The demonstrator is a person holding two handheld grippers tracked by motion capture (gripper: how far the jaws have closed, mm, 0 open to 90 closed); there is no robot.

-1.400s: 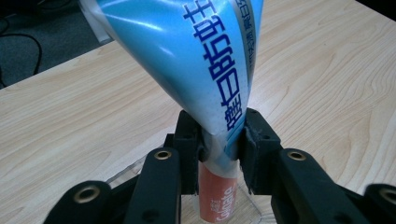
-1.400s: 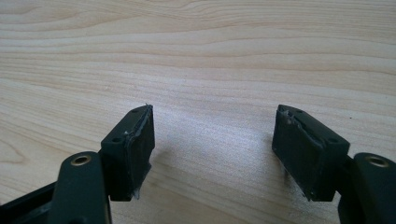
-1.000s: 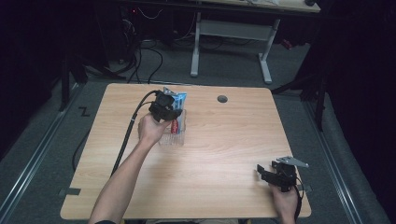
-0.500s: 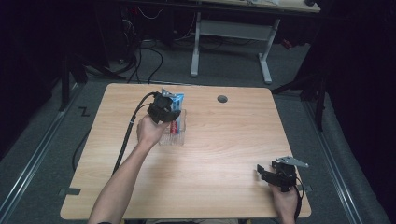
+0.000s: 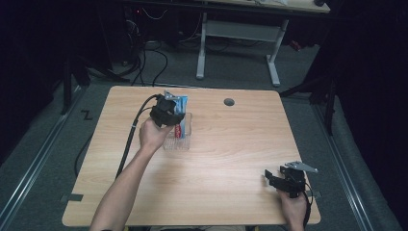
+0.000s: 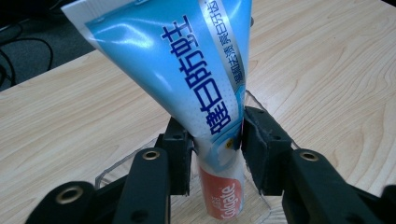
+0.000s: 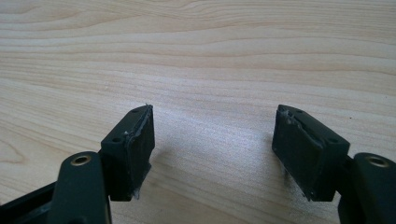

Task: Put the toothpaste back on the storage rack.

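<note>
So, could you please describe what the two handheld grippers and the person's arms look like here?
Both are black. The left gripper has blocky rectangular pads on arms with round bolt holes, and a thick black cable trails from it. The right gripper carries a grey three-cornered plate on top. The forearms are bare, with no sleeves visible.

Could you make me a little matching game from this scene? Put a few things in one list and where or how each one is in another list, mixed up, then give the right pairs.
Things:
1. toothpaste tube
2. clear box
3. right gripper
4. round hole in the table

States:
A. jaws wide apart, nothing between them
B. near the table's far edge
C. clamped between the left gripper's jaws
D. sits on the table under the tube

Pairs: 1-C, 2-D, 3-A, 4-B
</note>
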